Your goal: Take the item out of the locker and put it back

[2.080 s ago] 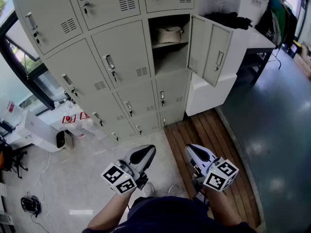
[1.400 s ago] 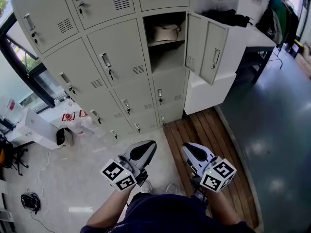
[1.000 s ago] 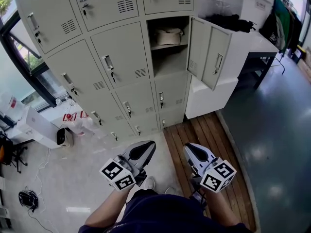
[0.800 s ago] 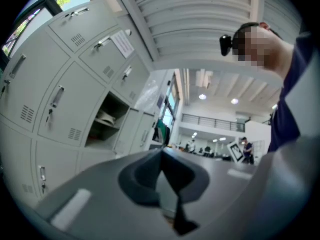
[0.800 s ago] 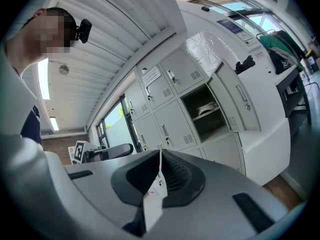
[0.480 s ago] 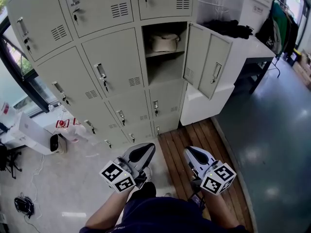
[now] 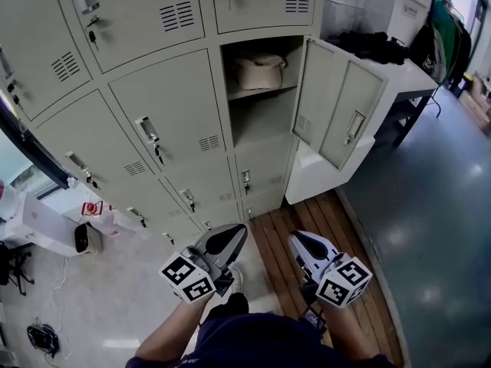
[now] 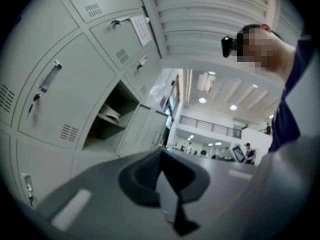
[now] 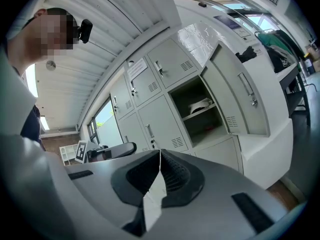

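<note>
Head view: the locker bank fills the upper frame. 1 compartment stands open, its door swung out to the right. The item is pale and soft-looking, possibly a cap. It lies on the inner shelf, about mid-span, just behind the front edge. Both the left tongs and the right tongs are clenched with nothing between them, held low and well apart from the compartment.

Step judged: approach, take-out not yet begun. The next move calls for raising 1 pair of tongs to shelf level, releasing it, then closing on the item's near rim.
</note>
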{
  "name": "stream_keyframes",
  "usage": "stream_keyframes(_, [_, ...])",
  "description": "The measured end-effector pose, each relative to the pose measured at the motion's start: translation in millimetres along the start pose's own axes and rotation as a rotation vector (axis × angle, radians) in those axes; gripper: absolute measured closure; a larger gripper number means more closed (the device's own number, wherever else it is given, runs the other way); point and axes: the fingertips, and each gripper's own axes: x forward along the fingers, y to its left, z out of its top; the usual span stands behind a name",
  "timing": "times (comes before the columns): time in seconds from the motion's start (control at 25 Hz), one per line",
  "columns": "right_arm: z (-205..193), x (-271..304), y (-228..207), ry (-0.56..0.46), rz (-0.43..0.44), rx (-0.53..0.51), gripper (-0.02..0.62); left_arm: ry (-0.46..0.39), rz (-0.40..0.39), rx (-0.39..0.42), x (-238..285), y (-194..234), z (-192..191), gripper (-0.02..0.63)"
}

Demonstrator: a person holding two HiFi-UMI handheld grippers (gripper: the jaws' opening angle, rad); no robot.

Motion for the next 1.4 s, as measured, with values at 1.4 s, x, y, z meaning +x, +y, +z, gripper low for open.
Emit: stream_keyframes(1.4, [39.9, 149.7, -73.8, -0.014, -0.172, 0.028, 0.589, -0.022, -0.086, -0.254, 143.5, 186.5, 65.5, 0.594])
